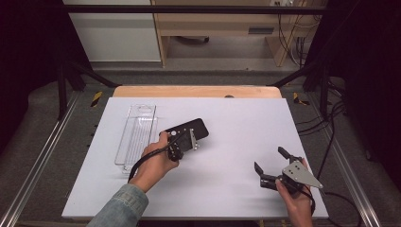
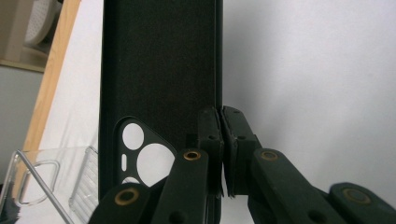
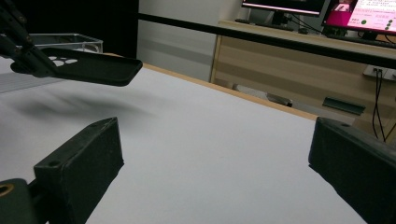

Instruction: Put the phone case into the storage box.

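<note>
- My left gripper (image 1: 187,142) pinches the black phone case (image 1: 189,128) by one long edge; its length runs away from the jaws.
- My right gripper (image 1: 270,164) gapes empty, well apart.

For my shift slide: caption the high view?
Left gripper lifts black phone case beside clear tray; right gripper waits open.
</note>
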